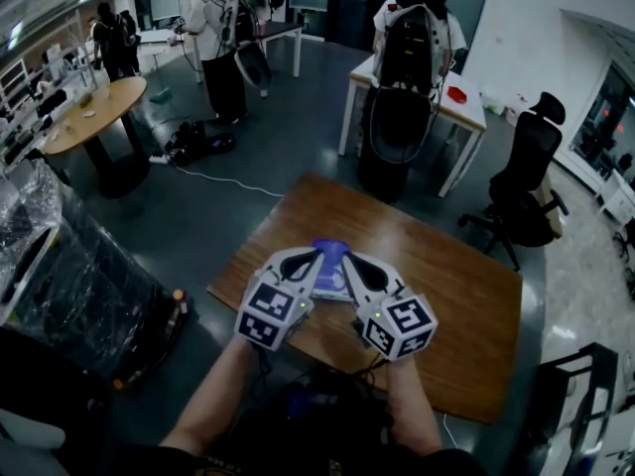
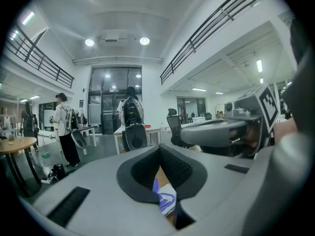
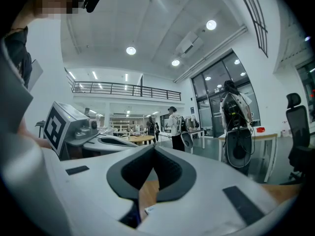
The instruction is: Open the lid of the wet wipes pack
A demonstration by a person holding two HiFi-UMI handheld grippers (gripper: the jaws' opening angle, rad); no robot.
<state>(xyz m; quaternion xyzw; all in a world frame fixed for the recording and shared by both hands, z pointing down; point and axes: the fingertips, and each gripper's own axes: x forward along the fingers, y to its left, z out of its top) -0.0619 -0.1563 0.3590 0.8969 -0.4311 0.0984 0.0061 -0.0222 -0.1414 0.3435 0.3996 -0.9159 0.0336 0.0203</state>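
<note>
- Big open-plan office/lab hall w/ grey floor, seen in head view.
- Work furniture: wooden table point(image 1: 466, 305) centre, round table point(image 1: 94, 112) upper left, white desk point(image 1: 466, 117) upper right, black office chair point(image 1: 526, 181) at right.
- People standing w/ backpack gear: person point(image 1: 417, 28) top centre, another point(image 1: 218, 38) top left.
- Cables point(image 1: 213, 177) on floor.
- Left gripper view: mezzanine railing point(image 2: 39, 60) upper left, glass doors point(image 2: 114, 100) centre, round ceiling lights point(image 2: 144, 41) up top.

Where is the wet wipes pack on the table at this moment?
In the head view, the purple and white wet wipes pack lies on the brown wooden table, between the left gripper and the right gripper.
</note>
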